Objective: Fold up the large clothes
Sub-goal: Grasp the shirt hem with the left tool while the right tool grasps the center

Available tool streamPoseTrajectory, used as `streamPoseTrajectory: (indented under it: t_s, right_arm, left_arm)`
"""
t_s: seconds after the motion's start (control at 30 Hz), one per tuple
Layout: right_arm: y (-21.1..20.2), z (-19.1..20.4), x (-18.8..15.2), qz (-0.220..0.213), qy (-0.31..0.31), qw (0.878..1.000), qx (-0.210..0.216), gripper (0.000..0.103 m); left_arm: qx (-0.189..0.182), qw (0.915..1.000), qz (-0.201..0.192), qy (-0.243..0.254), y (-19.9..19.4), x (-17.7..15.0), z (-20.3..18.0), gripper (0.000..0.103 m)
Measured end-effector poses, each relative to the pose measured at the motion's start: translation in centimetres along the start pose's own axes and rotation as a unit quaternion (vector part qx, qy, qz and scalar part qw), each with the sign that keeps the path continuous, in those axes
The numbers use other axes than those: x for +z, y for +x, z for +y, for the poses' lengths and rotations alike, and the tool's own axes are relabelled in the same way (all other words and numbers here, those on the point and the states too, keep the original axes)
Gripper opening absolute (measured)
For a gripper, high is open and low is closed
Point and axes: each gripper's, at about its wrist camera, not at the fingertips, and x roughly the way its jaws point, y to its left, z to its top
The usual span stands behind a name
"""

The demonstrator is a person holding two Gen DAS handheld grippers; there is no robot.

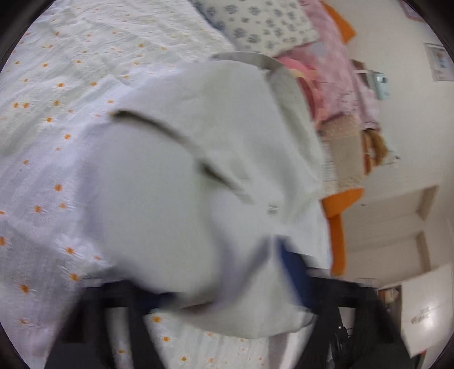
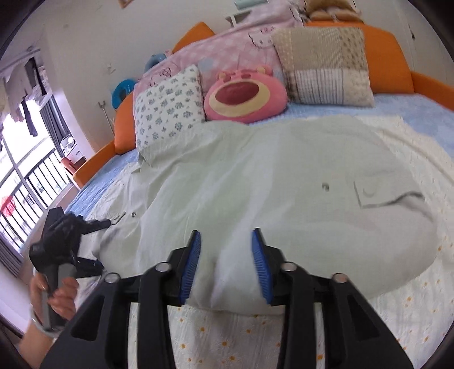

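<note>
Right wrist view: a bed (image 2: 425, 119) with a daisy-print cover carries the pale green garment (image 2: 255, 170), spread across its middle. Right gripper (image 2: 226, 261) pinches the near hem between narrow jaws; left gripper (image 2: 93, 244), far left, clamps the garment's edge.

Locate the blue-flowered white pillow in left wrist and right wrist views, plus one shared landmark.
Left wrist: the flowered pillow sits at the top edge, right of centre, beyond the lifted pale garment.
Right wrist: it leans against the orange bed frame, left of centre, beside the pink bear cushion.
Shared landmark: the pink cartoon-print blanket, directly behind the pillow in both views.
</note>
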Motion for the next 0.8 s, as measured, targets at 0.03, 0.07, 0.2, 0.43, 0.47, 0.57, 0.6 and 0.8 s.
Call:
streamPoseTrajectory:
  t_s: [0.03,0.07,0.2,0.43,0.47,0.57,0.6,0.8]
  right_arm:
    - [0.0,0.0,0.0,-0.004,-0.001,1.000,-0.003,0.010]
    - [0.1,0.0,-0.1,-0.007,-0.003,1.000,-0.008,0.005]
    - [0.8,-0.5,-0.6,-0.016,0.010,1.000,-0.009,0.002]
    - [5.7,0.3,-3.5,0.067,0.012,0.997,0.027,0.002]
    - [6.3,0.0,-4.2,0.070,0.020,0.997,0.031,0.000]
    - [5.4,-0.2,-2.4,0.066,0.062,0.995,0.048,0.002]
    - [4.5,0.5,-1.3,0.038,0.049,0.997,0.048,0.002]
    - [5.8,1.8,3.8,0.016,0.042,0.998,0.035,0.002]
  left_arm:
    - [0.004,1.0000,0.003,-0.001,0.0,0.1,-0.1,0.049]
    - [0.012,0.9999,0.002,0.007,-0.2,-0.1,-0.2,0.047]
    - [0.061,0.9963,-0.013,0.059,-0.2,-0.6,-2.9,0.037]
    - [0.058,0.9886,-0.016,0.138,-1.4,-0.5,-9.1,0.030]
    - [0.053,0.9881,-0.012,0.144,-1.5,-0.6,-9.9,0.027]
    - [0.061,0.9828,-0.019,0.173,-1.7,-1.3,-12.7,0.023]
    - [0.066,0.9815,-0.021,0.179,-1.9,-1.5,-13.1,0.022]
    - [0.058,0.9832,-0.021,0.172,-2.6,-1.7,-13.0,0.021]
